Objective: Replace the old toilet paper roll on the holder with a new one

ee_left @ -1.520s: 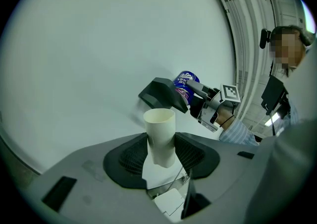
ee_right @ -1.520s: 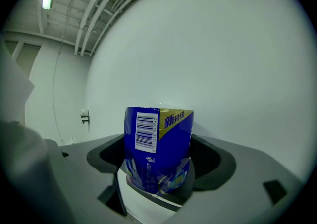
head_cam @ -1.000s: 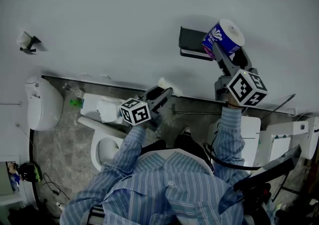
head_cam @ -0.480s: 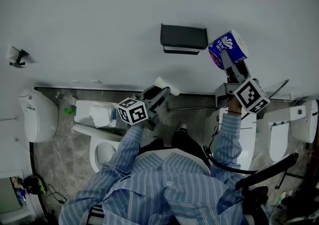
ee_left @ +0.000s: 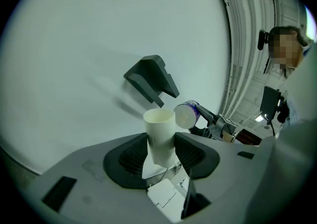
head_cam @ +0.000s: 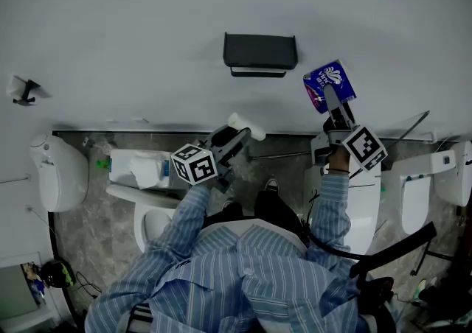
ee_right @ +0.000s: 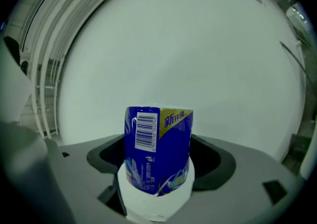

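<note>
Both grippers loaded near wall holder [head_cam: 259, 54].
Left gripper [head_cam: 237, 135] jaws clamp cardboard tube [head_cam: 248, 126]; right gripper [head_cam: 333, 103] jaws grip wrapped new roll [head_cam: 329, 85], just right of holder; toilet [head_cam: 141, 214] below.

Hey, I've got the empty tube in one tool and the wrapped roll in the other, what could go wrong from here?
1. The blue-wrapped toilet paper roll in the right tool is still in plastic; mounted so, it may be unusable.
2. The left tool grips the white cardboard tube by one end; it could slip out and fall near the white toilet.
3. With both tools full, neither is free to steady the black wall holder.
</note>
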{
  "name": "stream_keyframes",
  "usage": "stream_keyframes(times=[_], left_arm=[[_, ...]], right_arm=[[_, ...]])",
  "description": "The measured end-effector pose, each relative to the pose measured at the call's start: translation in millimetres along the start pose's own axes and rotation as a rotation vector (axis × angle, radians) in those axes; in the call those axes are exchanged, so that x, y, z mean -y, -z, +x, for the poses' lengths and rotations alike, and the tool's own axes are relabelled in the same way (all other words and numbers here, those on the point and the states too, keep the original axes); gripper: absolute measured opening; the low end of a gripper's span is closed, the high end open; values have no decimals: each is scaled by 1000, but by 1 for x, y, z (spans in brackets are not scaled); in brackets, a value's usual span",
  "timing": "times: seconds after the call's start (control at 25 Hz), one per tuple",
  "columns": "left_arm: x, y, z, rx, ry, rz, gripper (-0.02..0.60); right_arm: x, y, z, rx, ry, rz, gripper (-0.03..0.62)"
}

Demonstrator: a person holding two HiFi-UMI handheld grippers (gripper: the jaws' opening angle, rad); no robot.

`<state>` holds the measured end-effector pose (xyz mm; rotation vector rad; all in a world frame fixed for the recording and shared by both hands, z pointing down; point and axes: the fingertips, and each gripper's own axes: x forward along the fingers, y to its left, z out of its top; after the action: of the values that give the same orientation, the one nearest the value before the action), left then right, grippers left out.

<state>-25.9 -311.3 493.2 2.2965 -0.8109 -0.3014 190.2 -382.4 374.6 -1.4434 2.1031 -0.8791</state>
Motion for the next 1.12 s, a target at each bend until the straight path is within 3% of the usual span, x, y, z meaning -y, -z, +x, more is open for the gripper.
stream_keyframes(times=[0.28,0.52,0.84,1.12], left_arm=[[-10,-4,-10,8,-35,2,173],[-12,-2,-4,14,-68,1,173],[-17,-5,-11,26,-97,2,173],[-28,-4,-25,32,-116,-21,173]], right_arm=[[18,29,27,-46,11,94,393],[27,35,58,-64,-59,265,393],[32,54,76,-86,-90,427,393],[15,79,86,-117,-167,591,393]])
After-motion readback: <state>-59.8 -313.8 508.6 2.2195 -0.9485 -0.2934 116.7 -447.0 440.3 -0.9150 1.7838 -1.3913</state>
